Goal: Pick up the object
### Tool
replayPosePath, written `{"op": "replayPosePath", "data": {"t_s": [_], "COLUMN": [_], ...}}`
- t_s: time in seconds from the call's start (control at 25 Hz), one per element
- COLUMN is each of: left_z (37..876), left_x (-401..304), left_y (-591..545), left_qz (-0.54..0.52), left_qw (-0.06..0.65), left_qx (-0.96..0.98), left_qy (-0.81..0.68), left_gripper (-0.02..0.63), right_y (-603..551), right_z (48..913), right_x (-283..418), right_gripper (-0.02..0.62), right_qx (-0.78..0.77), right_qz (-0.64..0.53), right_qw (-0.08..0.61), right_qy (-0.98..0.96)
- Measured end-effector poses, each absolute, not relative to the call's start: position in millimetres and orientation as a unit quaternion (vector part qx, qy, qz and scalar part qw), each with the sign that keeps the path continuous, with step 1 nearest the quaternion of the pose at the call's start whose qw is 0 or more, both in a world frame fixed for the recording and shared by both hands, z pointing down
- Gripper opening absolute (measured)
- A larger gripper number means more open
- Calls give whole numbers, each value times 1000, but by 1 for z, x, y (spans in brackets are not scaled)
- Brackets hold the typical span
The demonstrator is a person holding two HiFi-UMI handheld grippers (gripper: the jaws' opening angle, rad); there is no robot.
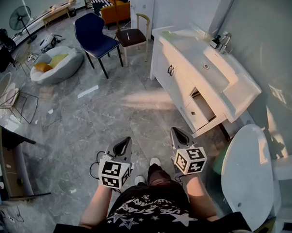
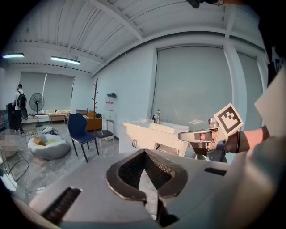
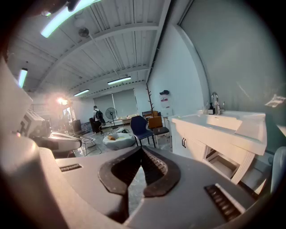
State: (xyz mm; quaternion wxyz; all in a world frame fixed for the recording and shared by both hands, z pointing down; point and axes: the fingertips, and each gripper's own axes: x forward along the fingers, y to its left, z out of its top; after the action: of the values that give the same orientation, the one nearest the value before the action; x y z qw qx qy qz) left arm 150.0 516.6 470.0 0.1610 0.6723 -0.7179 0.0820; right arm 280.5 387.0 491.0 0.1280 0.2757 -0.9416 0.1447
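Underfoot lies a grey stone-patterned floor (image 1: 107,116), with a white sink cabinet (image 1: 174,83) ahead to your right, its low drawer (image 1: 203,110) pulled out. Your left gripper (image 1: 127,140) and right gripper (image 1: 174,131) are both closed on nothing. You cannot tell which object is meant.

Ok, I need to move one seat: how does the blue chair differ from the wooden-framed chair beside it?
The blue chair has a solid dark blue seat and back on black legs; the wooden-framed chair has a pale frame, a brown seat and an open back. The wooden-framed chair stands nearer the sink cabinet than the blue chair. Both stand upright and empty on the floor.
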Motion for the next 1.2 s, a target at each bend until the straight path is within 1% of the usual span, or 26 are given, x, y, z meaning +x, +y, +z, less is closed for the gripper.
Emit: {"op": "replayPosePath", "data": {"t_s": [0.32,0.52,0.68,0.92,0.96,1.0,1.04,1.16,1.2], "left_z": [447,459,472,472,471,470,470,470,471], "left_x": [159,154,147,135,133,133,132,123,117], "left_y": [495,509,523,537,538,539,539,533,529], "left_qz": [77,70,74,74,73,71,70,77,79], "left_qw": [130,145,160,160,163,164,164,157,156], "left_qx": [680,672,662,660,659,660,661,662,659], "left_qy": [-718,-723,-729,-730,-731,-730,-729,-729,-731], "left_gripper": [15,15,15,15,15,15,15,15,15], "right_y": [380,386,386,391,391,391,390,377,370], "right_z": [479,480,490,491,491,491,492,498,500], "right_x": [279,280,284,277,274,271,268,253,246], "right_gripper": [12,12,12,17,47,127,161,230,244], "right_qx": [275,277,298,295,293,291,288,290,292], "right_qz": [133,131,160,163,165,167,169,166,165], "right_qw": [125,127,129,127,127,127,127,127,128], "right_qy": [-944,-943,-932,-933,-933,-933,-934,-934,-934]}}
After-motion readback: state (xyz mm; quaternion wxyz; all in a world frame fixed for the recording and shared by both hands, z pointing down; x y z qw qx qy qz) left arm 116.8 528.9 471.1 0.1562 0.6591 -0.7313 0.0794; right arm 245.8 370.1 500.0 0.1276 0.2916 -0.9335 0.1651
